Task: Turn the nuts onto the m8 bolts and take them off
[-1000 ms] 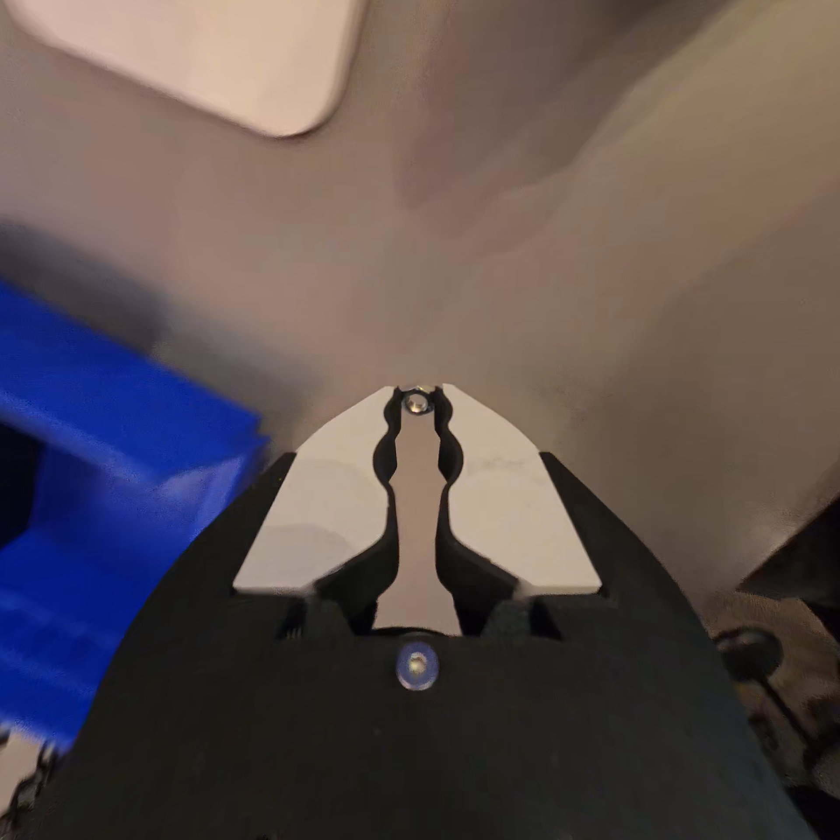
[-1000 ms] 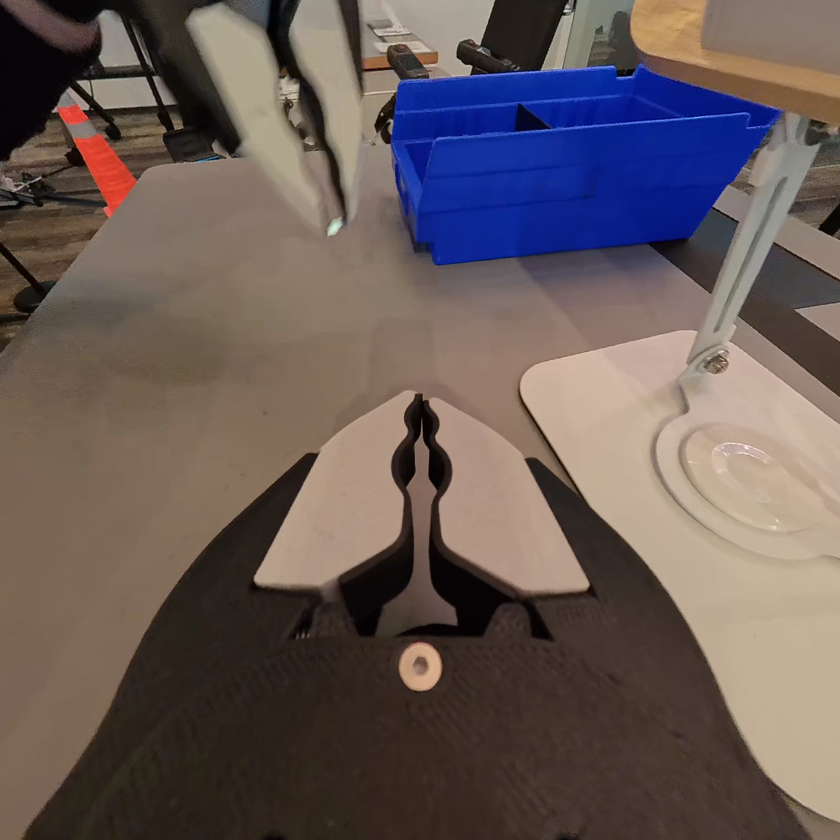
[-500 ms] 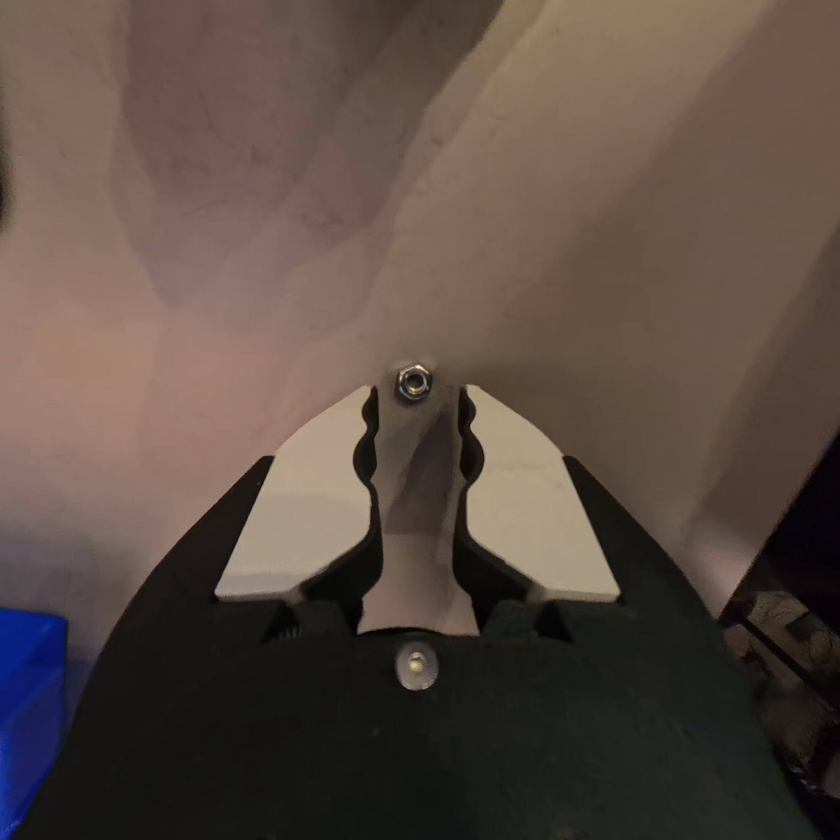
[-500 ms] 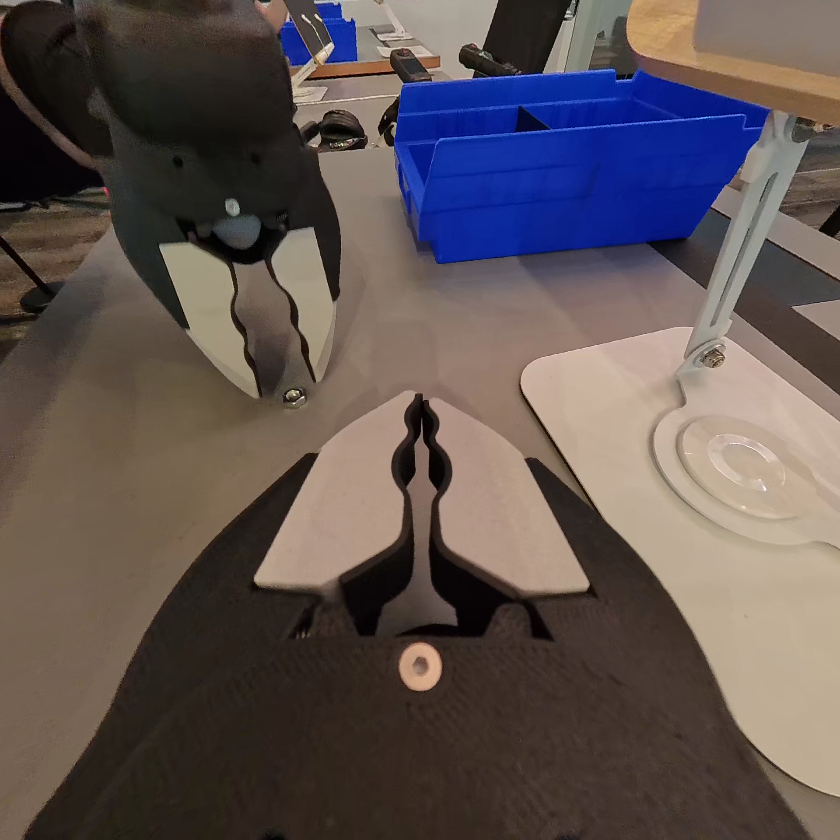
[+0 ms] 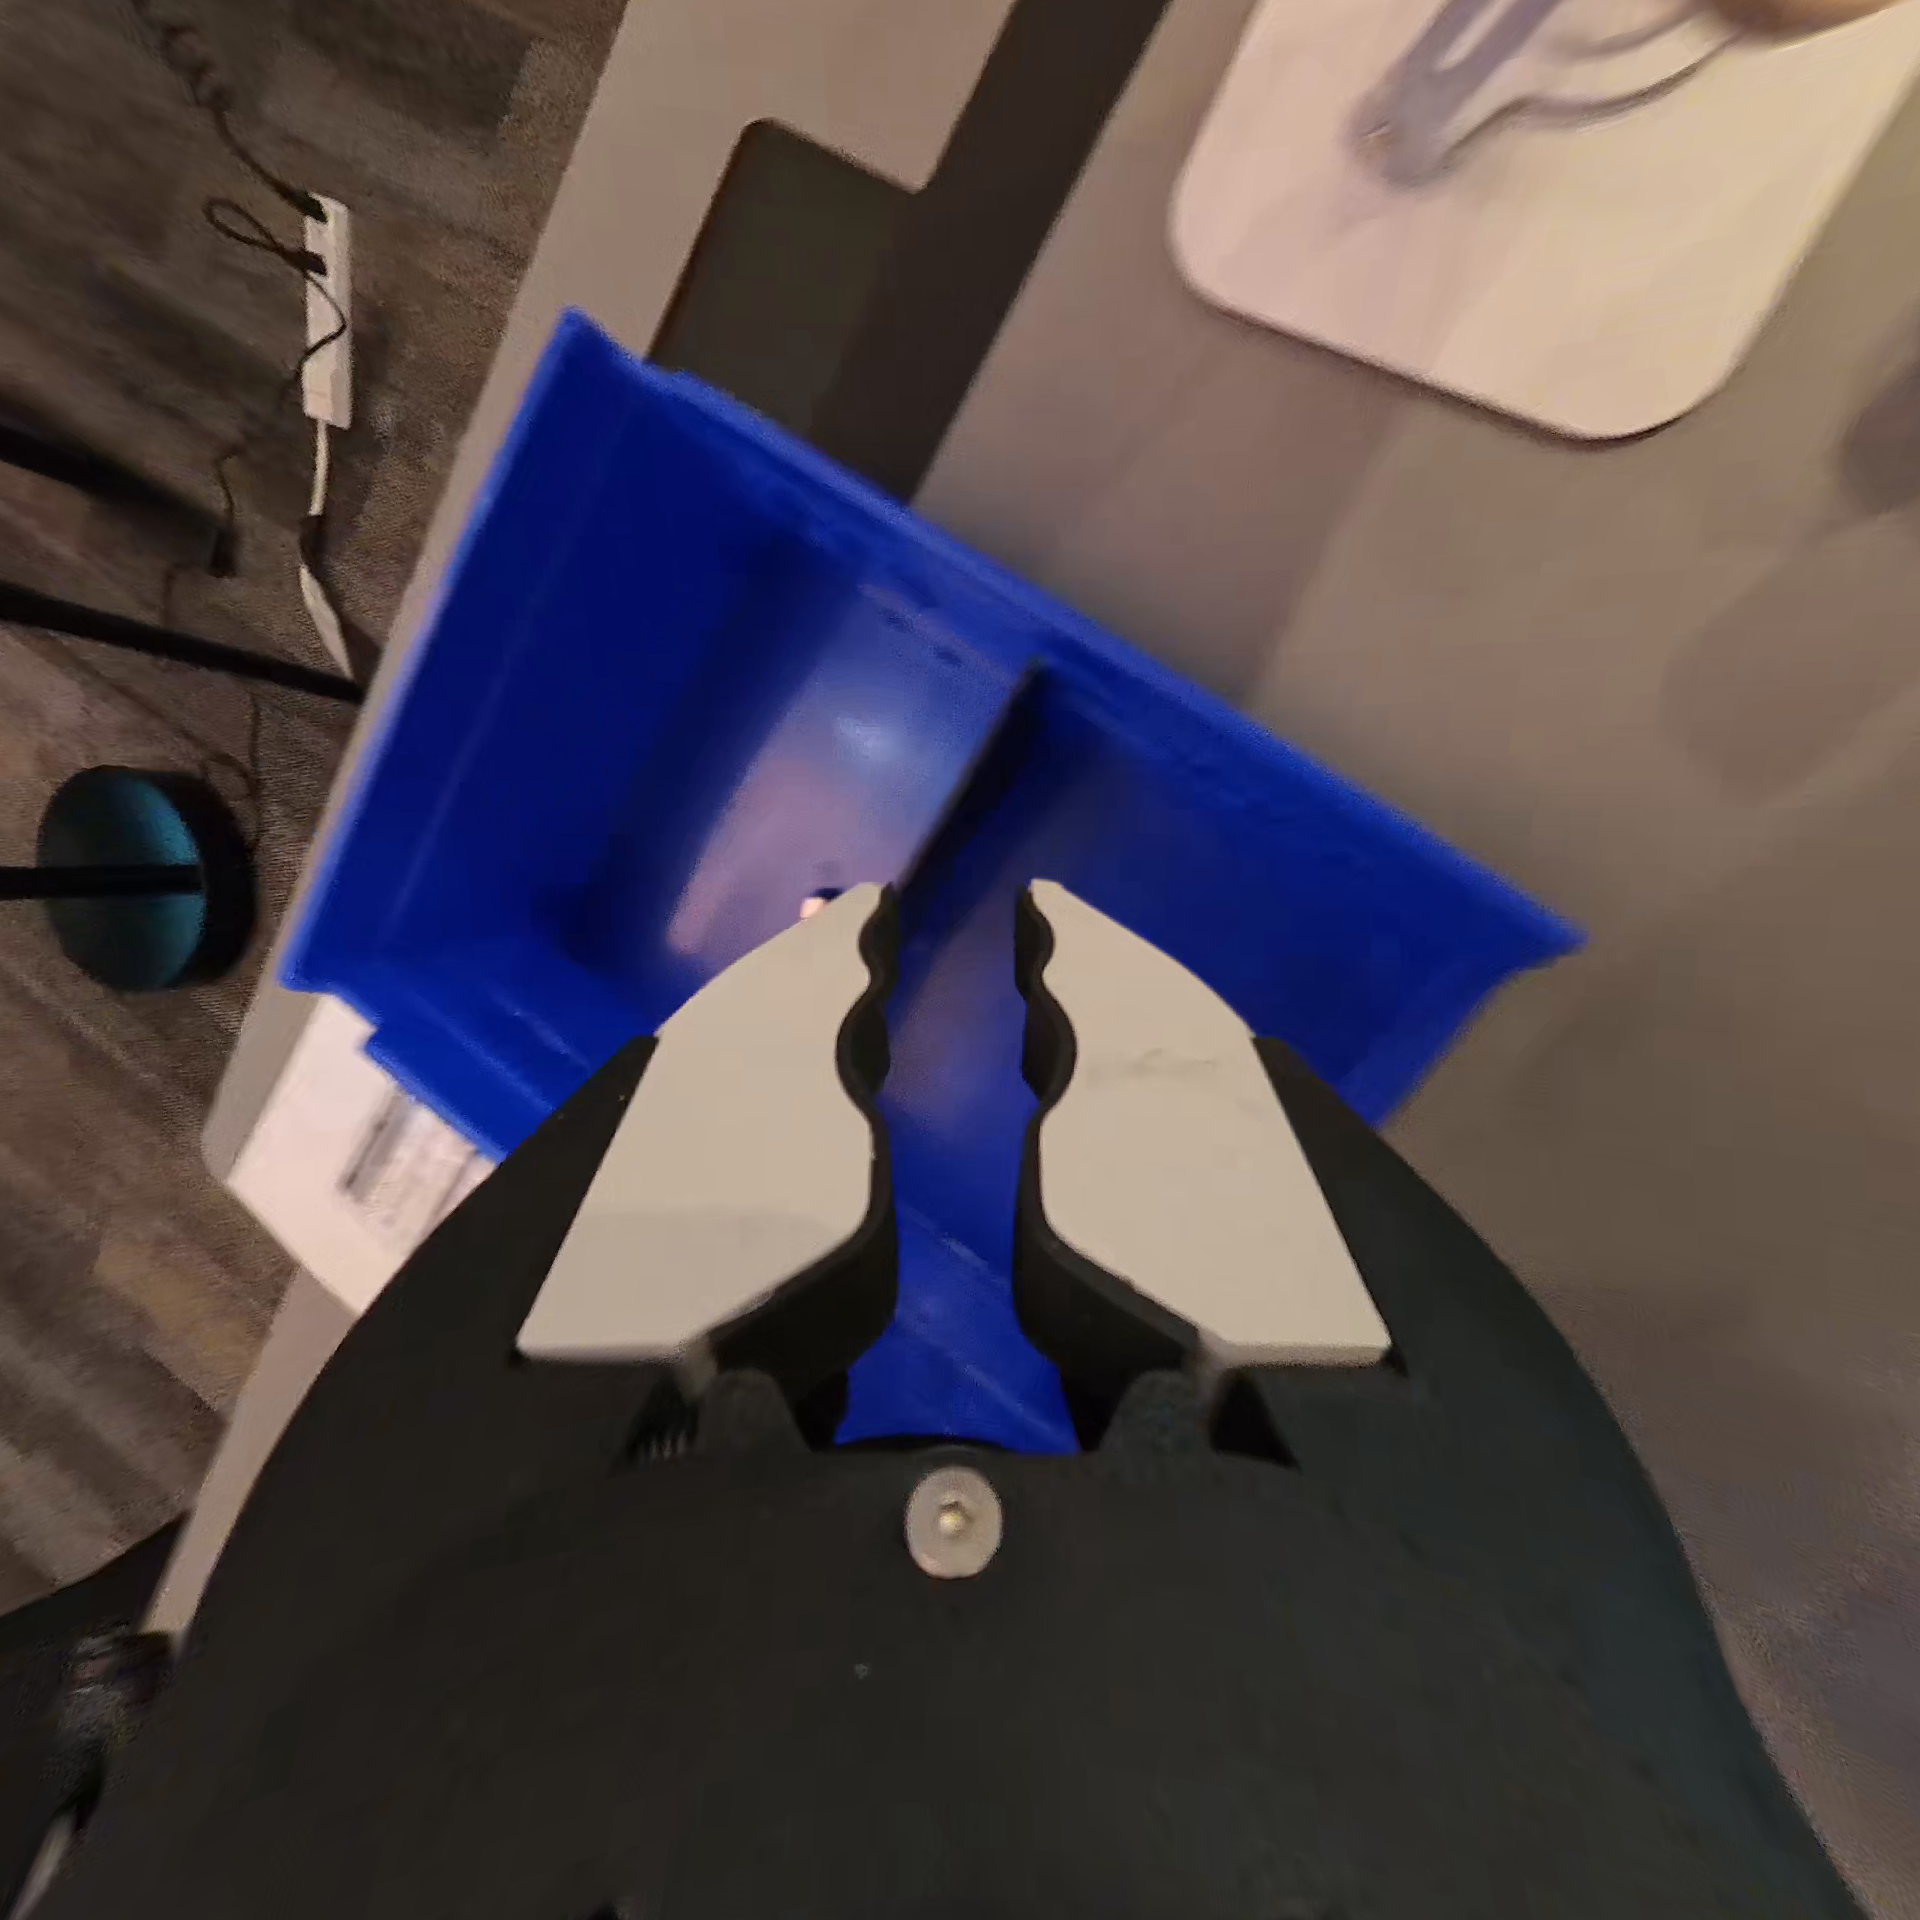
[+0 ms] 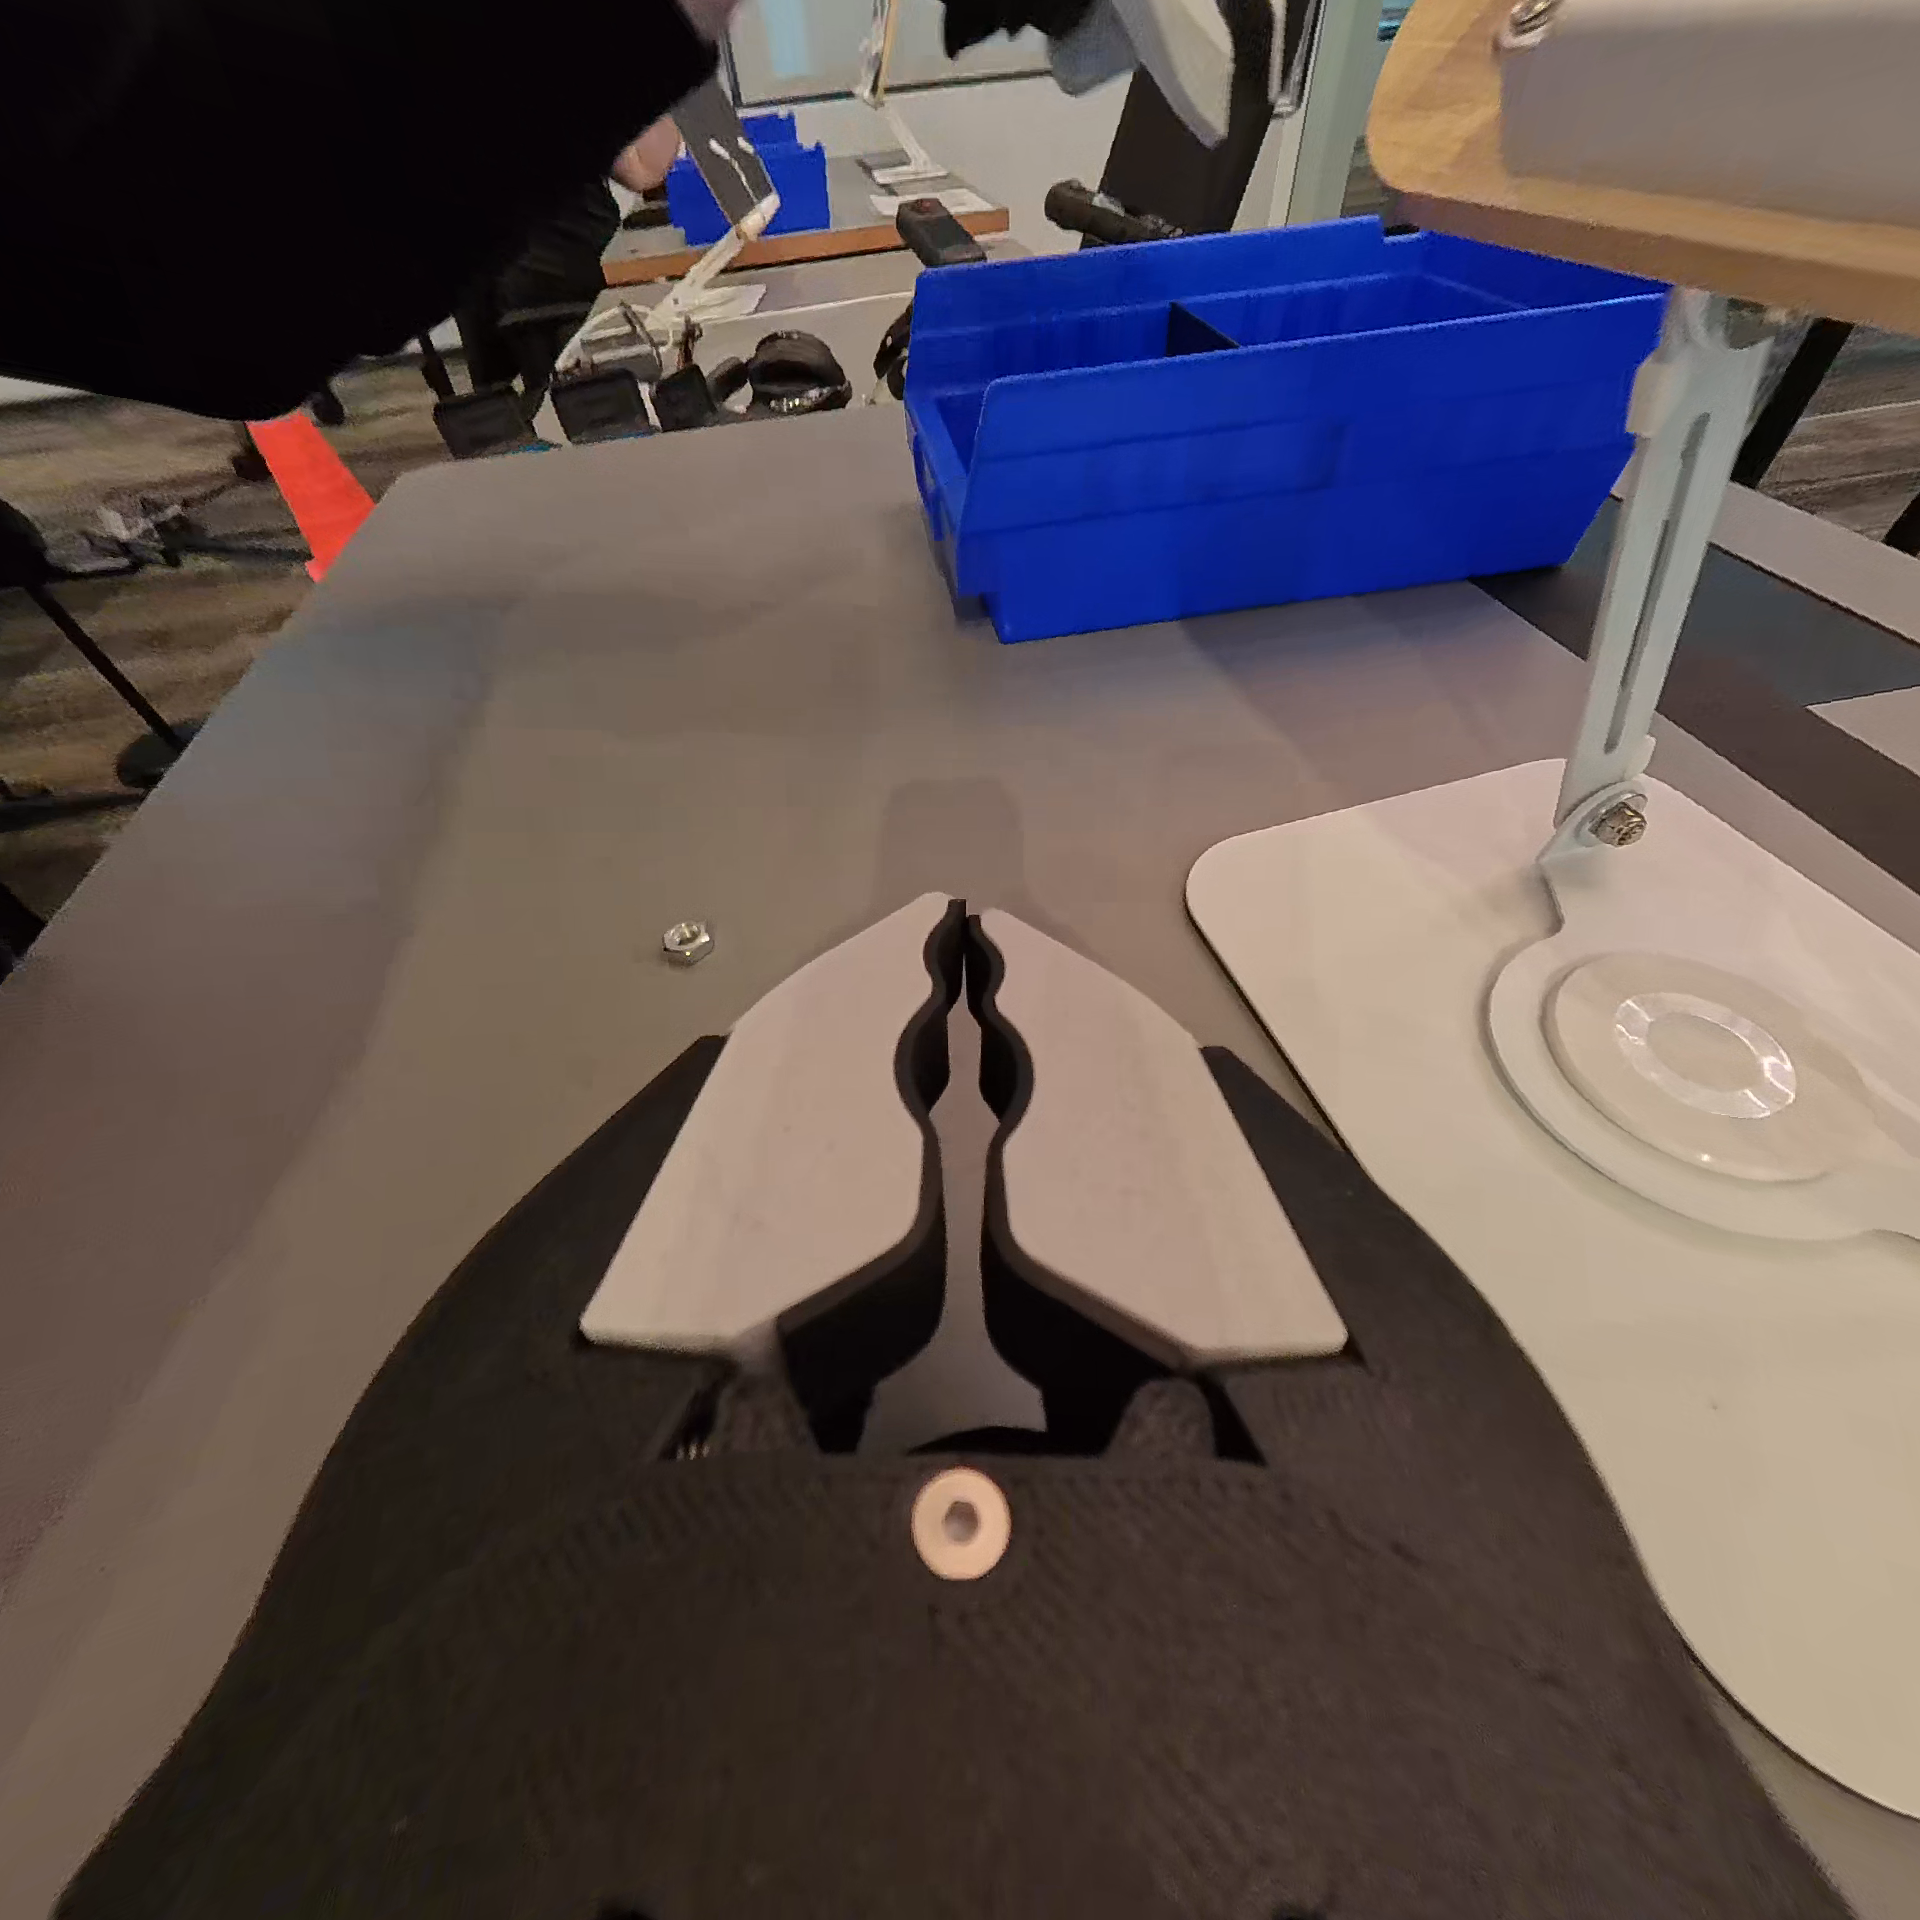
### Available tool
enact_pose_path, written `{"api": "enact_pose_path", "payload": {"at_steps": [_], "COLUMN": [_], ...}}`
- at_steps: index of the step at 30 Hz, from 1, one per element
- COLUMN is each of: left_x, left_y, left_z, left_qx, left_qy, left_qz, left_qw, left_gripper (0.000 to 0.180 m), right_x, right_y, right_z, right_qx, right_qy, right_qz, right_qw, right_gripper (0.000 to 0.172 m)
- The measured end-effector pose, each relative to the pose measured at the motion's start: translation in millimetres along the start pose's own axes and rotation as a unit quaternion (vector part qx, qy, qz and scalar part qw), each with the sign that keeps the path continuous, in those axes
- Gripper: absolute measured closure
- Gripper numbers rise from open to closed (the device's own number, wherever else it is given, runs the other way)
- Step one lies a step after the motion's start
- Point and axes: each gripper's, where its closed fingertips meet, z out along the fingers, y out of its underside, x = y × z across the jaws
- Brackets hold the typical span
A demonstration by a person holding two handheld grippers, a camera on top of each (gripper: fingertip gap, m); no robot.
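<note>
No readable text; white label too blurred.

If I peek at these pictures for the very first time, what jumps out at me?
The big bright blue bin at the far side of the grey table grabs you first; the left claw hangs open right above its divider. Next comes one tiny shiny nut lying alone on the table, just left of the shut right claw. A white stand base sits on the right.
</note>
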Motion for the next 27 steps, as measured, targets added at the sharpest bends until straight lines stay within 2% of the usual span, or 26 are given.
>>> {"api": "enact_pose_path", "payload": {"at_steps": [3, 9, 13, 20, 27], "left_x": [-48.3, -77.1, -69.2, -58.1, -48.8], "left_y": [13.6, 28.3, 55.0, 80.1, 79.6], "left_z": [23.6, 77.2, 102.8, 124.6, 127.1], "left_qx": [-0.056, -0.138, -0.223, -0.288, -0.281], "left_qy": [-0.017, 0.035, 0.106, 0.156, 0.19], "left_qz": [0.014, 0.058, 0.029, 0.024, 0.013], "left_qw": [0.998, 0.988, 0.969, 0.945, 0.94], "left_gripper": [0.159, 0.162, 0.162, 0.159, 0.167], "right_x": [2.2, 3.2, 3.8, 3.7, 2.7], "right_y": [-3.5, -7.2, -9.8, -11.3, -10.7], "right_z": [-3.4, -7.0, -10.0, -11.8, -11.4], "right_qx": [0.015, 0.031, 0.043, 0.051, 0.049], "right_qy": [-0.005, -0.014, -0.018, -0.02, -0.02], "right_qz": [0.014, 0.026, 0.033, 0.035, 0.03], "right_qw": [1.0, 0.999, 0.998, 0.998, 0.998], "right_gripper": [0.172, 0.172, 0.172, 0.172, 0.172]}}
